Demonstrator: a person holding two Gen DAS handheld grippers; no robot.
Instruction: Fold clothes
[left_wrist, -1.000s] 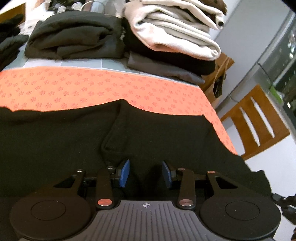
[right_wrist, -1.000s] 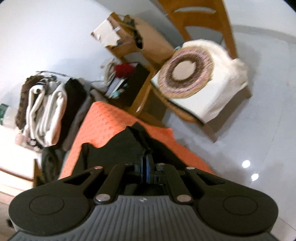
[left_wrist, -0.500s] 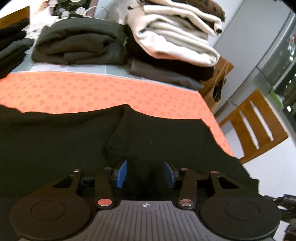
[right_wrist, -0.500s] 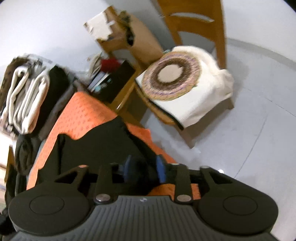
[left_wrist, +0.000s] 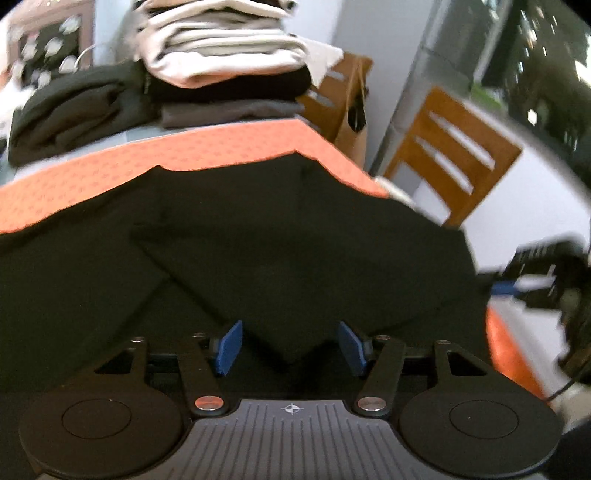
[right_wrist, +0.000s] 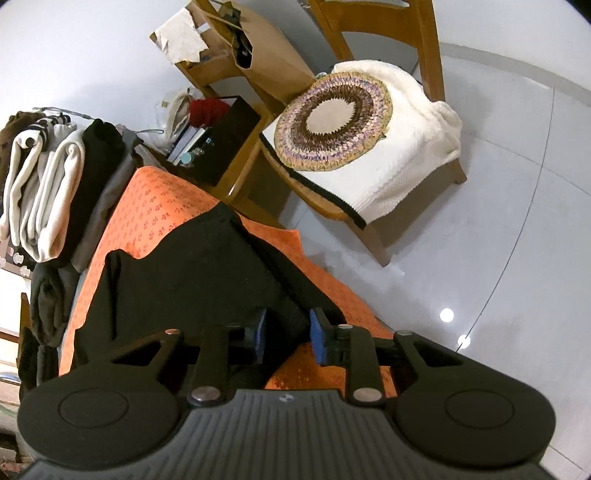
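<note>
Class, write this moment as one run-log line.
task: fold clothes | left gripper: open, opening | right gripper: open, closing | black garment: on orange cloth

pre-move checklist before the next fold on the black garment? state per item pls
1. Left gripper released: ok. Its jaws have just been opening, and a folded corner of the black garment lies between the fingers with gaps on both sides.
2. Right gripper free of cloth: cannot tell. Its jaws have just been closing; black fabric sits between the fingers, contact unclear.
3. Garment supported on the orange mat: ok for most of it; the right edge lies near the mat's border.
4. Fold lying flat: cannot tell, left wrist view is blurred.
5. Folded stack clear of the work area: ok, apart at the far side.
</note>
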